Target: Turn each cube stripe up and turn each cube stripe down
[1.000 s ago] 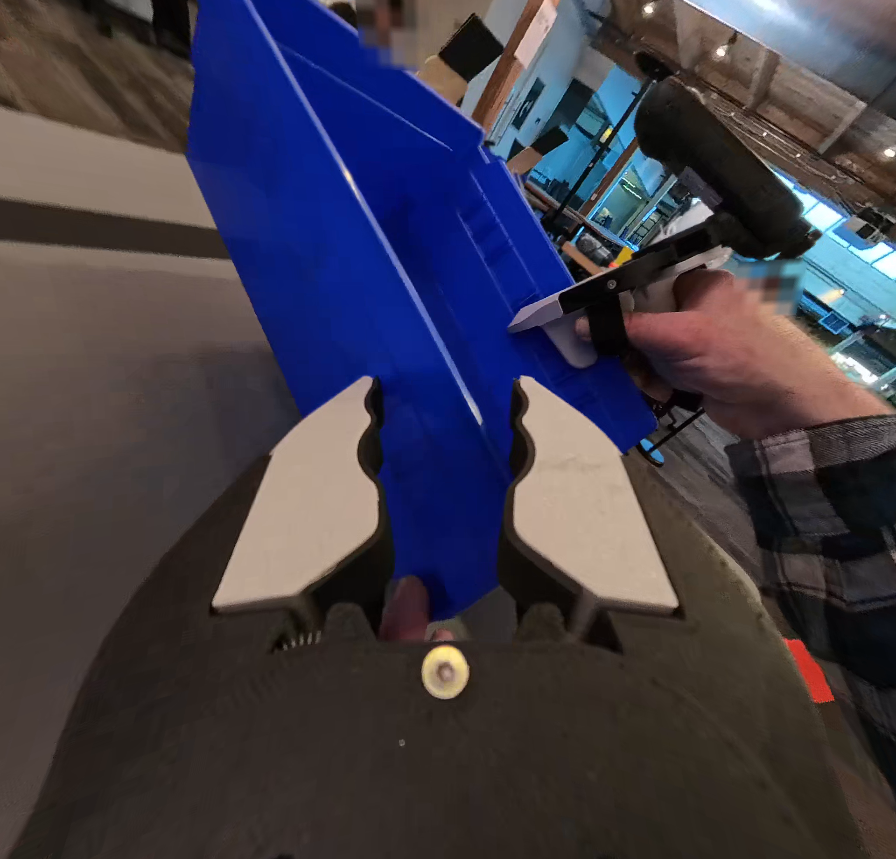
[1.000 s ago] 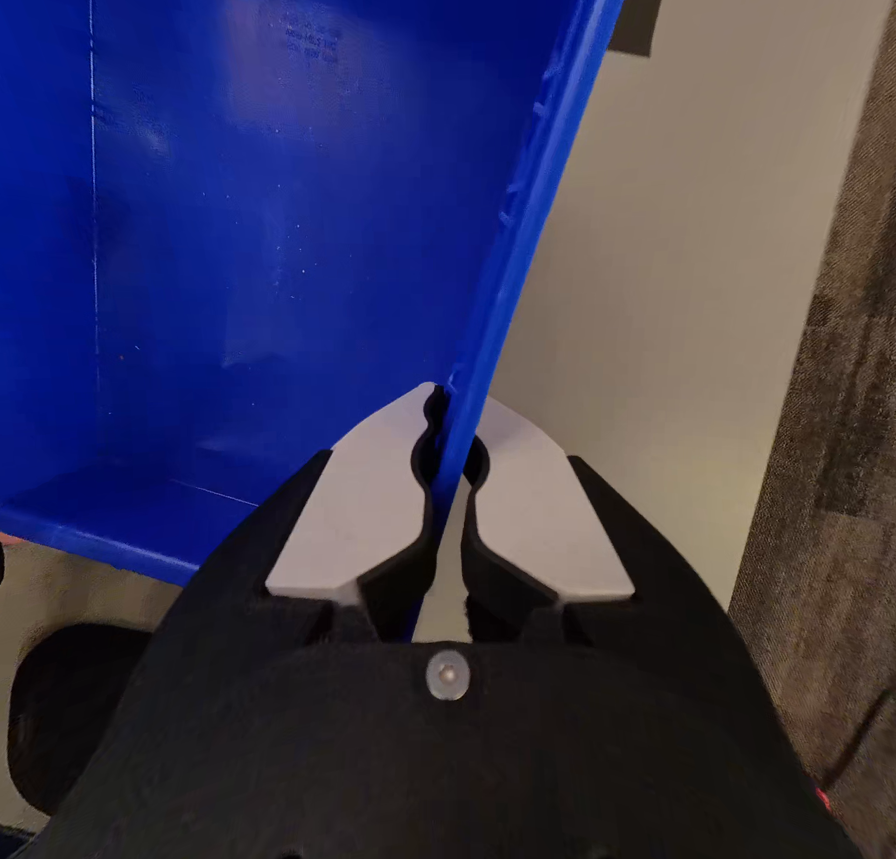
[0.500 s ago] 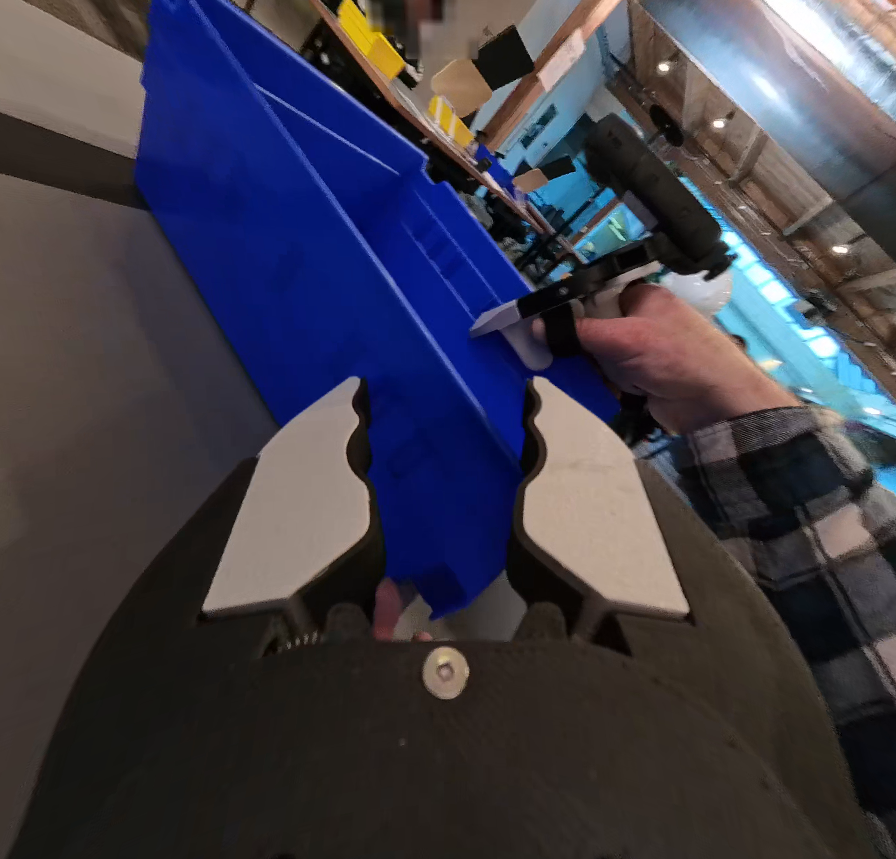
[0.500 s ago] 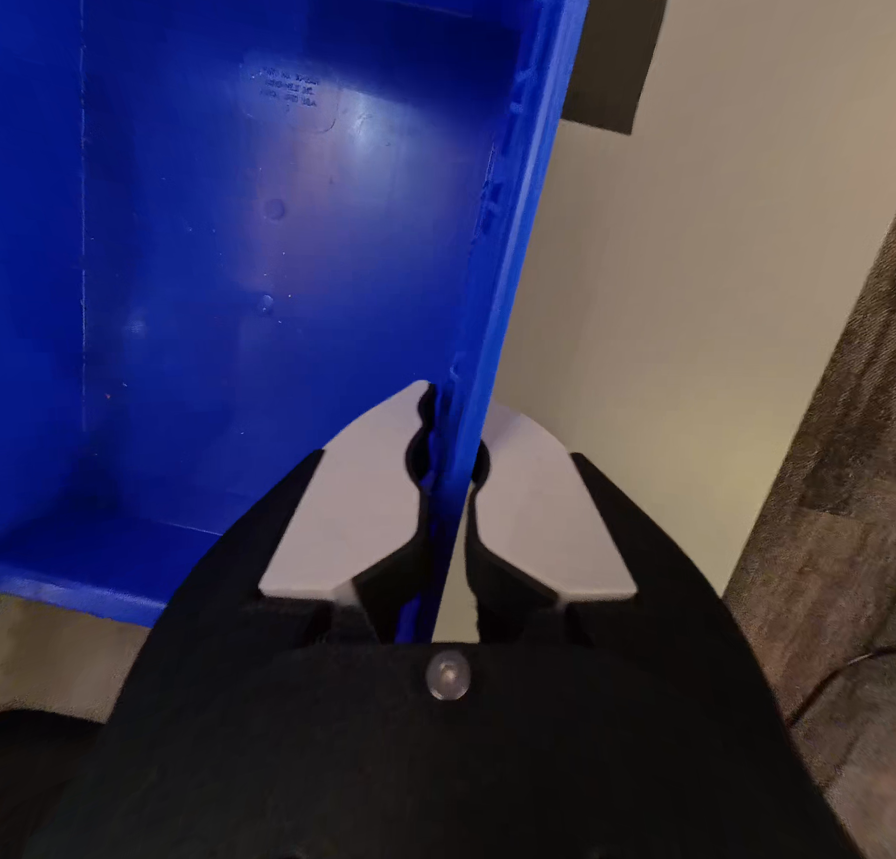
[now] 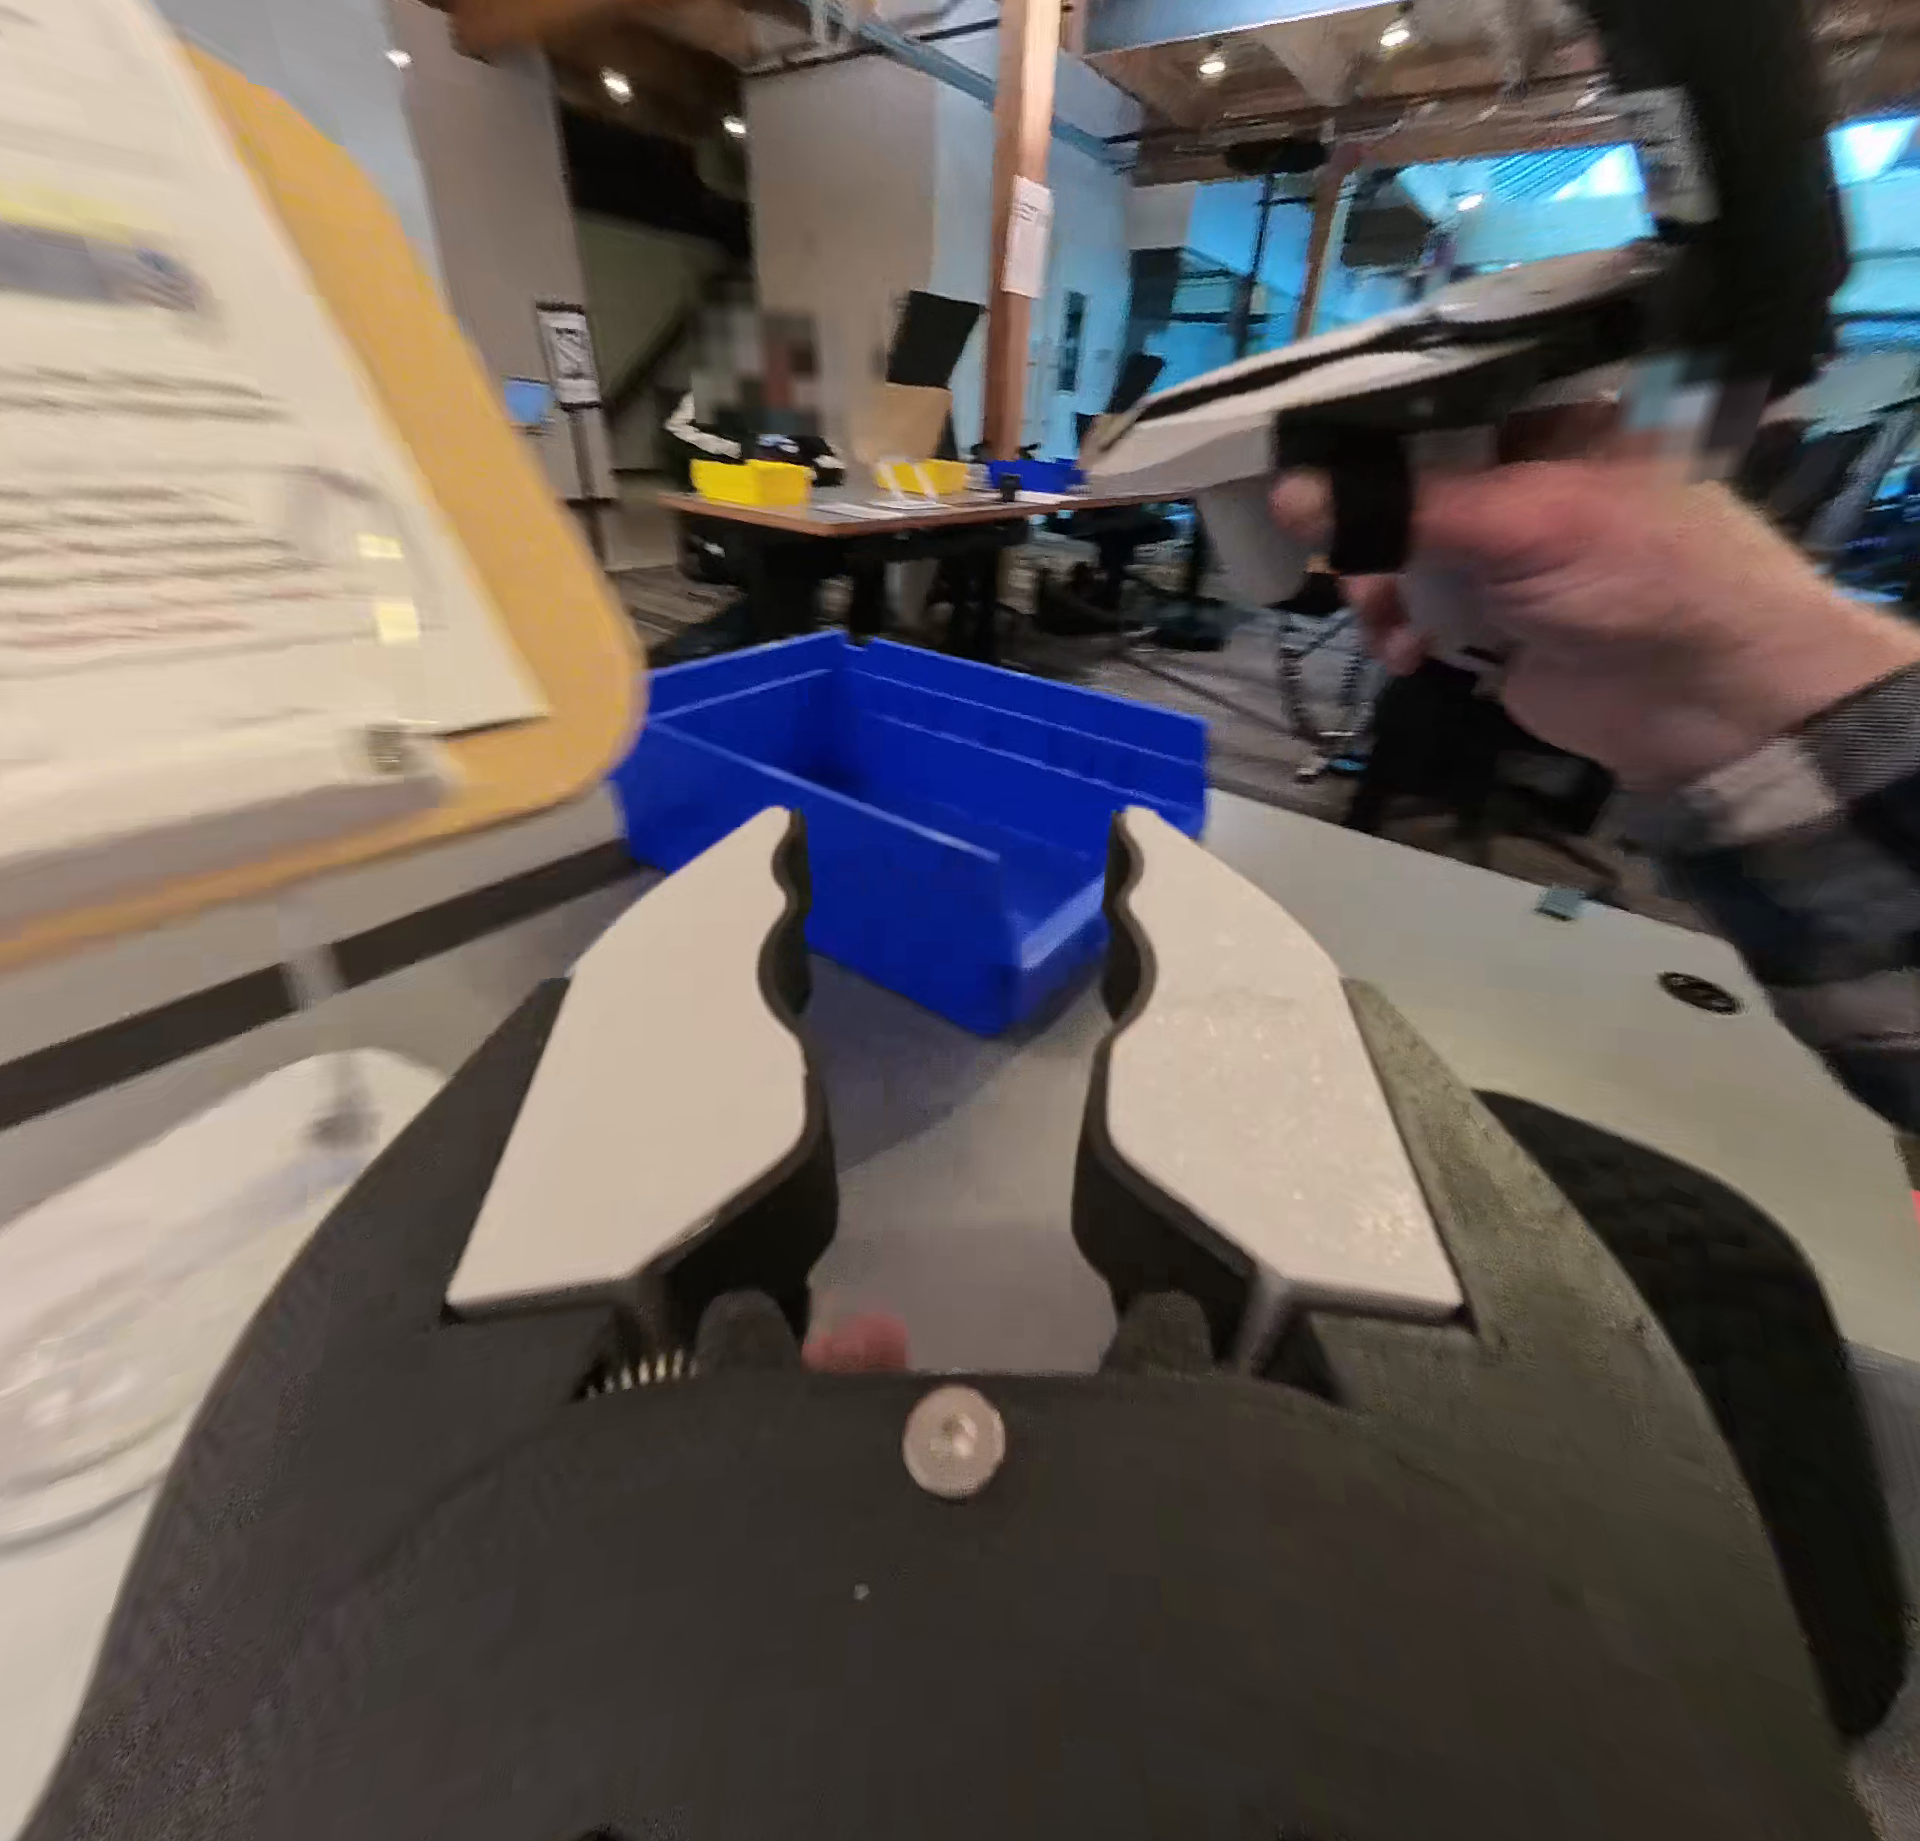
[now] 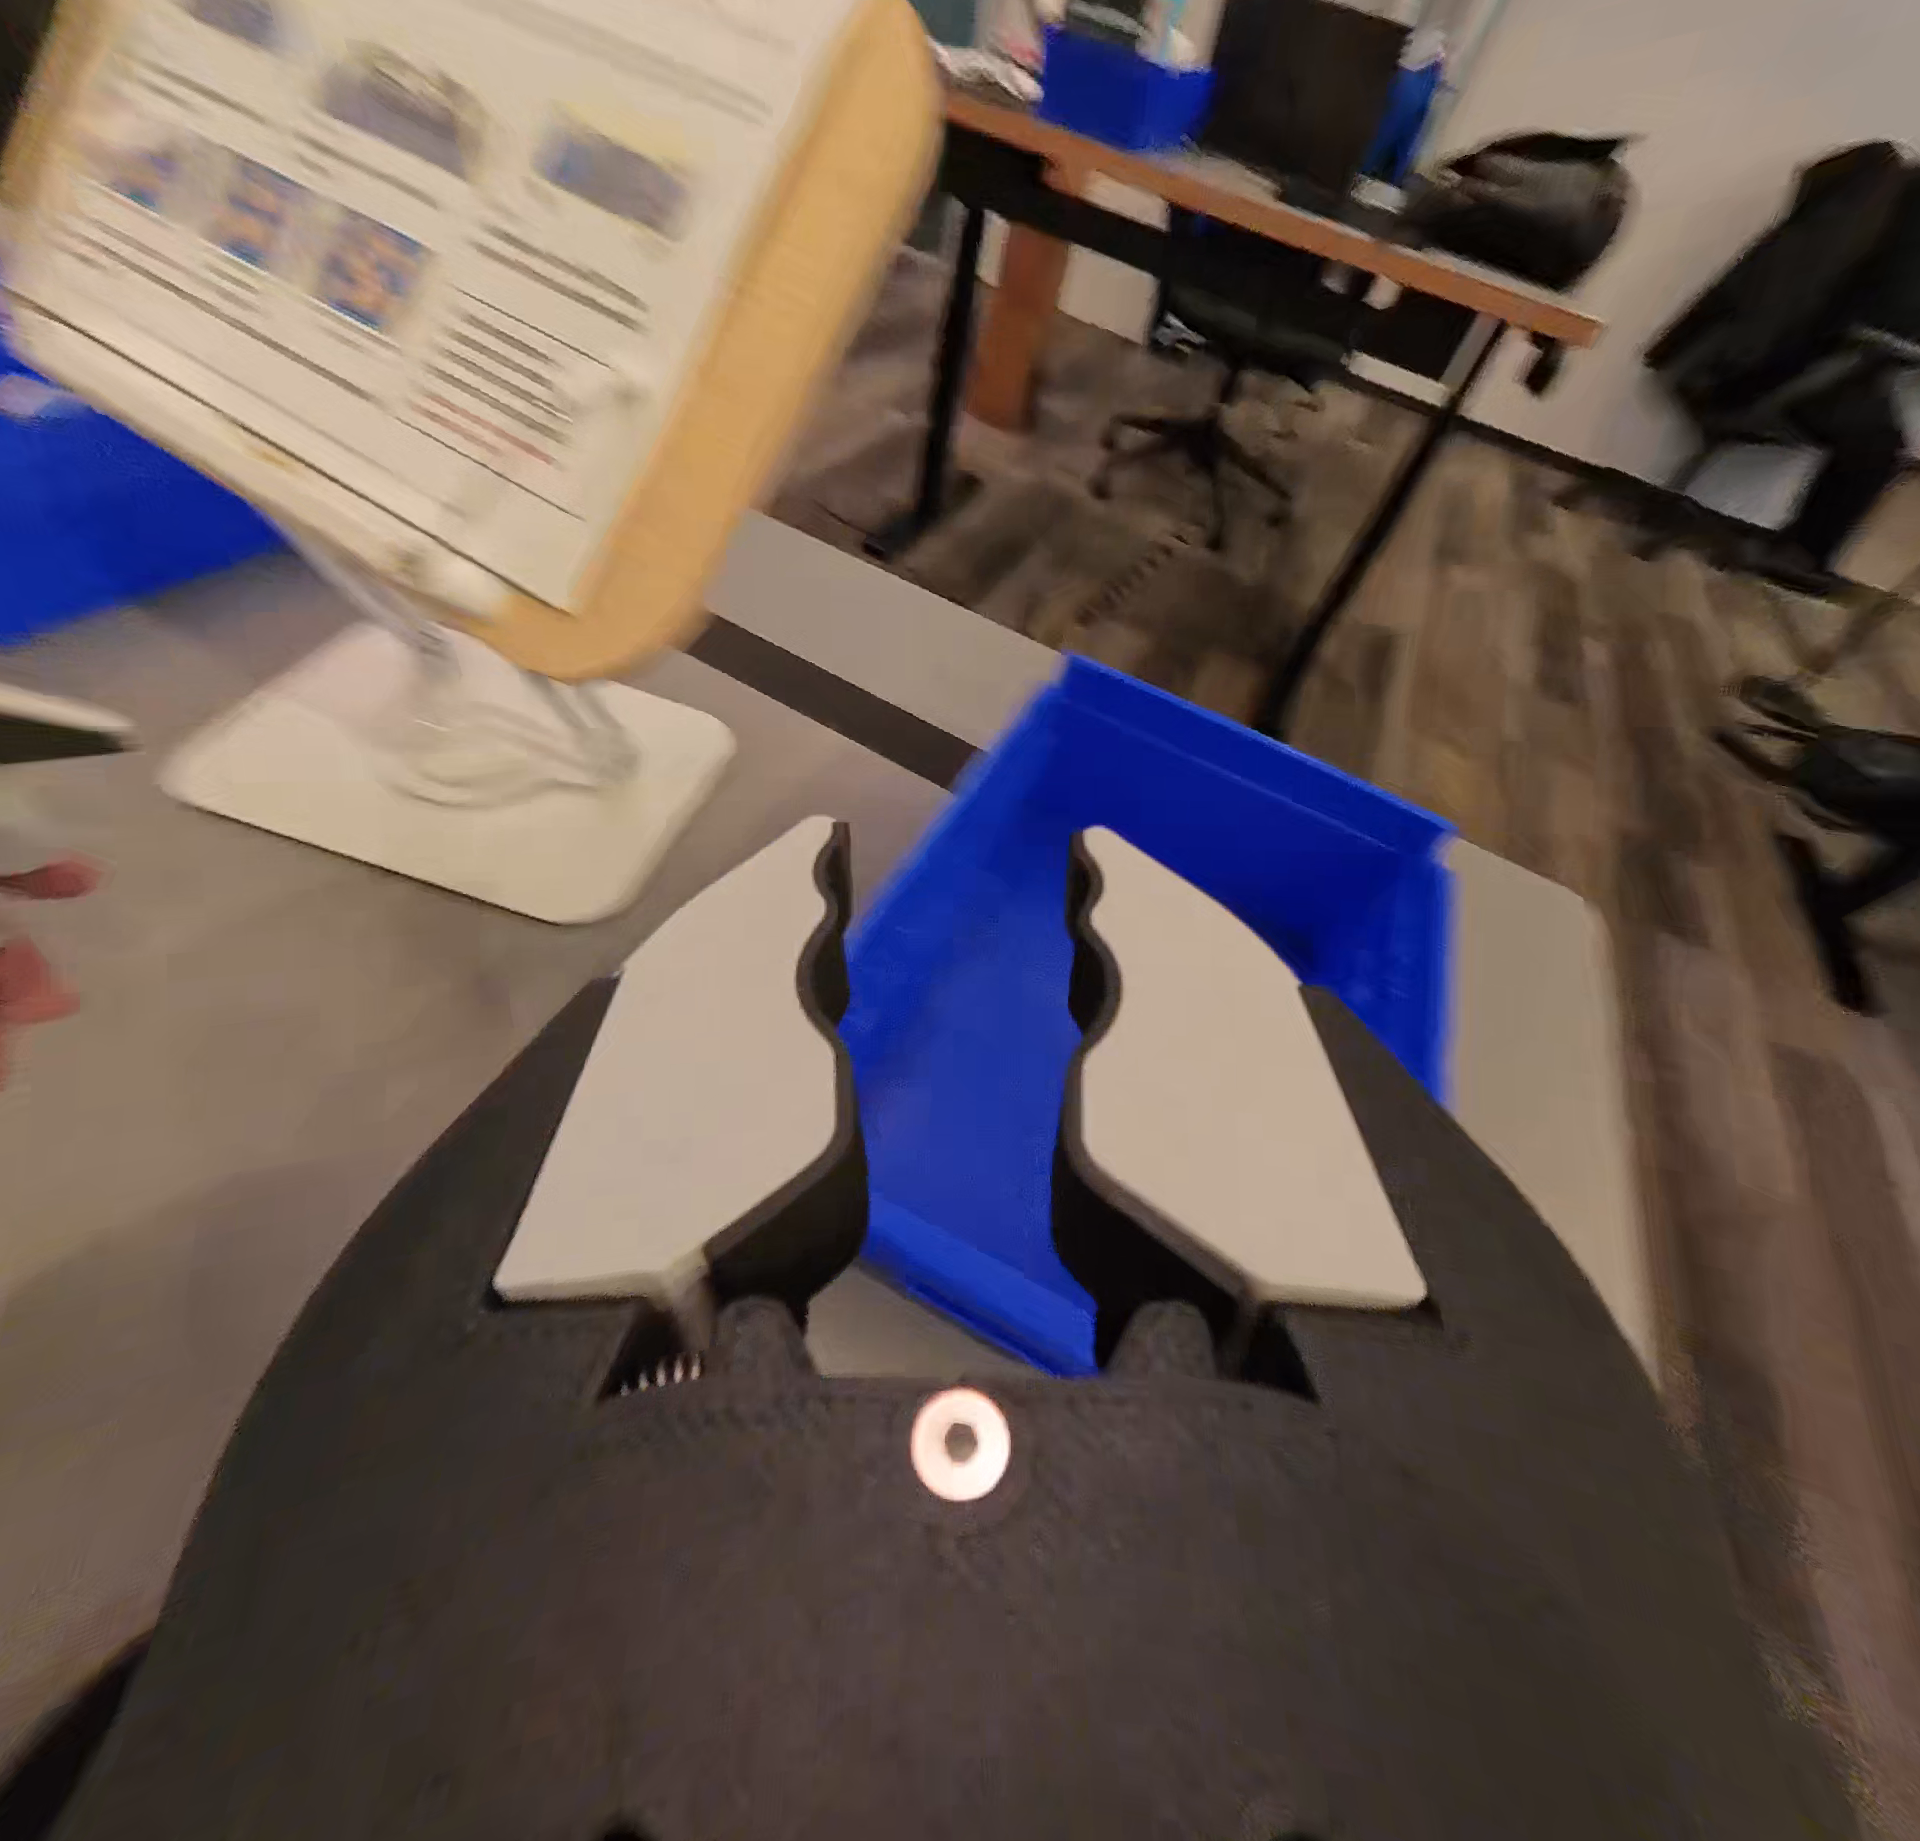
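Bin down, cubes nowhere in sight

Bin first: the blue bin (image 5: 914, 856) sits upright on the grey tabletop (image 5: 1455, 939) near its far edge, and what I can see of its inside looks empty. My left gripper (image 5: 951, 835) hangs in front of it with jaws spread wide and nothing between the pads. My right gripper (image 6: 956, 856) is likewise parted and bare, with the bin showing through the gap but apart from the fingers. In the left view the right gripper rides high to the right in a hand (image 5: 1621, 628), clear of the bin.

No cube shows in either view, so I cannot say where the cubes lie or which way their stripes face. A paper-covered board on a white stand (image 6: 436, 752) occupies the tabletop's left side, just beside the bin.

My guess is that small cubes would be light and stiff, with smooth faces that could slip. I would take each across two opposite flat faces, squarely at mid-height, leaving the striped face free so I can roll it over. Both views are blurred, so fine detail is uncertain.
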A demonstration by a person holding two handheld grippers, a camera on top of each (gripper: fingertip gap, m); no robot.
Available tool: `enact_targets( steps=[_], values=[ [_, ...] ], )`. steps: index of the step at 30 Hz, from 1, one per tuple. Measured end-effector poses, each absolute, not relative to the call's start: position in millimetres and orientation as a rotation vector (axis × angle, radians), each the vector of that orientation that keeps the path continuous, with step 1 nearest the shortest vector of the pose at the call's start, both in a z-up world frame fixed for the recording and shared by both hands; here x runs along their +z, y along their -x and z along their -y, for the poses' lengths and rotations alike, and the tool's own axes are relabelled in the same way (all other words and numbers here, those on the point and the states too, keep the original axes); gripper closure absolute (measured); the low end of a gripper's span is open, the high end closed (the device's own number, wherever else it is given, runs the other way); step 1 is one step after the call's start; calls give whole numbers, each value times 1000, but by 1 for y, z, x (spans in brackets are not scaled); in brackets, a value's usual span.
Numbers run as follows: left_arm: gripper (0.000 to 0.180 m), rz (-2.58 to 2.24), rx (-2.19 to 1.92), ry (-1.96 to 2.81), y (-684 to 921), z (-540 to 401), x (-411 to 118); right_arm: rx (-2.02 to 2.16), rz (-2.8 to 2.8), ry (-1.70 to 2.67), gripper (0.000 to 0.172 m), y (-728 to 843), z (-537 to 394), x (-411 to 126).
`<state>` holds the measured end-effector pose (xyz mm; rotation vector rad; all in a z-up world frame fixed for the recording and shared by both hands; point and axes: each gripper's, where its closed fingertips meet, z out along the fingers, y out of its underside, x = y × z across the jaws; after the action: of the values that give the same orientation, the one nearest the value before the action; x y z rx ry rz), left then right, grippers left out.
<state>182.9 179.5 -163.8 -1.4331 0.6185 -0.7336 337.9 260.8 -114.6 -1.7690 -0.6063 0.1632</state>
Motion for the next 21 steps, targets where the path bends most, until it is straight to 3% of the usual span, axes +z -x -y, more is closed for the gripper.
enact_targets(
  steps=[1, 4, 6, 8, 15, 18, 19, 21],
  values=[
    [130, -599, -699, 1445, -161, -181, -159, 236, 620, 1737, 136, -318, -250, -109],
    [140, -532, -543, 1516, -90, -192, -152, 345, 667, 1657, 169, -265, -232, -98],
    [165, -526, -356, 1545, -40, -197, -150, 339, 695, 1621, 172, -234, -228, -96],
    [180, -493, -264, 1599, 4, -198, -150, 335, 711, 1582, 172, -205, -224, -93],
    [180, -436, -123, 1756, 104, -192, -170, 335, 645, 1592, 171, -133, -235, -100],
    [160, -430, -56, 1748, 132, -190, -166, 279, 594, 1582, 171, -127, -239, -106],
    [147, -405, -29, 1750, 143, -190, -163, 263, 565, 1580, 165, -127, -240, -109],
    [140, -343, -9, 1729, 166, -187, -158, 229, 505, 1587, 139, -130, -243, -121]
  ],
)
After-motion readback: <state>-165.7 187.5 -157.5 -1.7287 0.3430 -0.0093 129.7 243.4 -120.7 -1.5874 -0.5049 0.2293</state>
